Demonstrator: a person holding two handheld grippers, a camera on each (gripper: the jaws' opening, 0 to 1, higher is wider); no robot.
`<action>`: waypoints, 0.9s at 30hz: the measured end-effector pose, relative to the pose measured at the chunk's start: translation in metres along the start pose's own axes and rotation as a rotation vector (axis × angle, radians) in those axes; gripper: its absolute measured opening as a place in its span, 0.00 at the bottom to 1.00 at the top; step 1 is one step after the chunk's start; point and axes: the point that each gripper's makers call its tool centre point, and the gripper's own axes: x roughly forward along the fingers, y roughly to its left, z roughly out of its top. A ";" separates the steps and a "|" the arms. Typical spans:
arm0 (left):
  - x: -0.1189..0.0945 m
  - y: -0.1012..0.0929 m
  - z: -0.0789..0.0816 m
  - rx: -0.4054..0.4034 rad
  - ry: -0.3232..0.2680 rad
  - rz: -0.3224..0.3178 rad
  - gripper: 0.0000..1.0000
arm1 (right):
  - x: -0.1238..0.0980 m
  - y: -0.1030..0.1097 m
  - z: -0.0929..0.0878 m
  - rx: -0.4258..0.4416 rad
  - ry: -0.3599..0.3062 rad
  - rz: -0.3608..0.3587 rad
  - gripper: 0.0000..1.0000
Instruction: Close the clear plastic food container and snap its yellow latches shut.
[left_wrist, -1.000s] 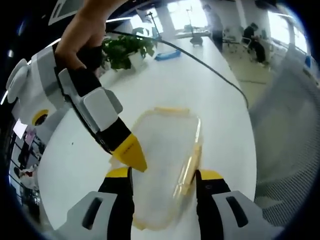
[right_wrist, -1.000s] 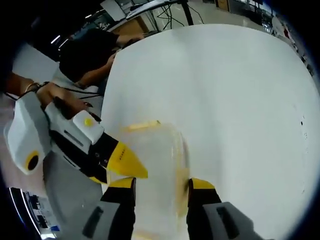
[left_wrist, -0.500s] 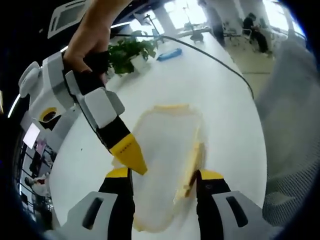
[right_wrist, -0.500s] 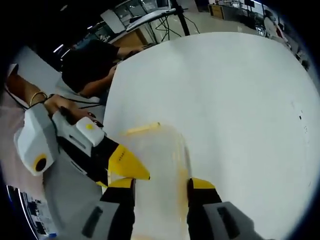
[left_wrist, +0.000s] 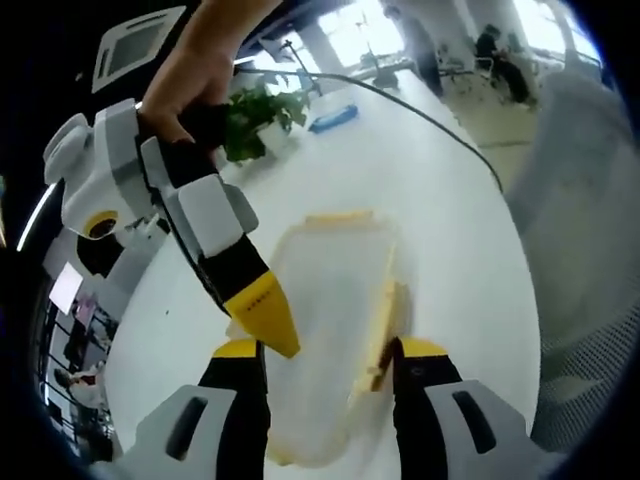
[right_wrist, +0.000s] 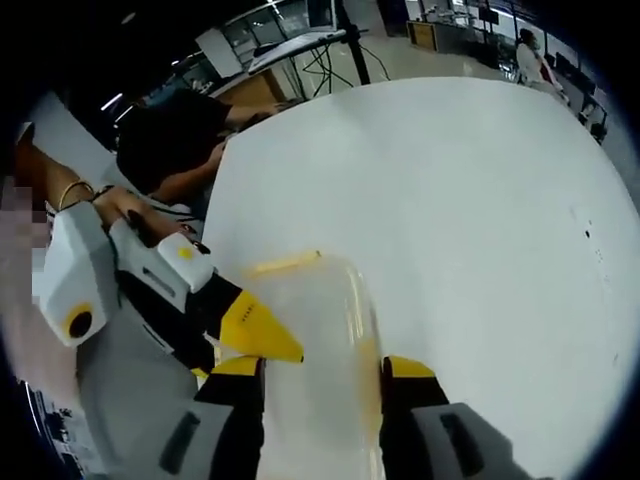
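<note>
White table holds the clear container. Both my tongs, left and right, are open around it, each reaching in from opposite sides.

The container sits on the table — between both grippers' jaws — plant beyond.

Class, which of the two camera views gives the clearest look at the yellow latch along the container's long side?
The left gripper view. There the long yellow latch stands out sharply against the clear container, running beside the left gripper. In the right gripper view that latch is a faint yellowish blur along the container's edge, though the end latch shows.
</note>
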 end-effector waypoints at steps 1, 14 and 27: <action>-0.001 -0.001 0.000 0.010 0.000 0.008 0.44 | 0.000 0.001 0.000 -0.003 -0.004 -0.002 0.44; -0.009 -0.005 0.000 -0.013 -0.035 -0.056 0.49 | -0.004 0.007 0.004 0.027 -0.205 -0.128 0.47; -0.026 0.011 0.002 -0.207 -0.071 -0.008 0.53 | -0.048 -0.009 -0.004 0.230 -0.462 -0.422 0.51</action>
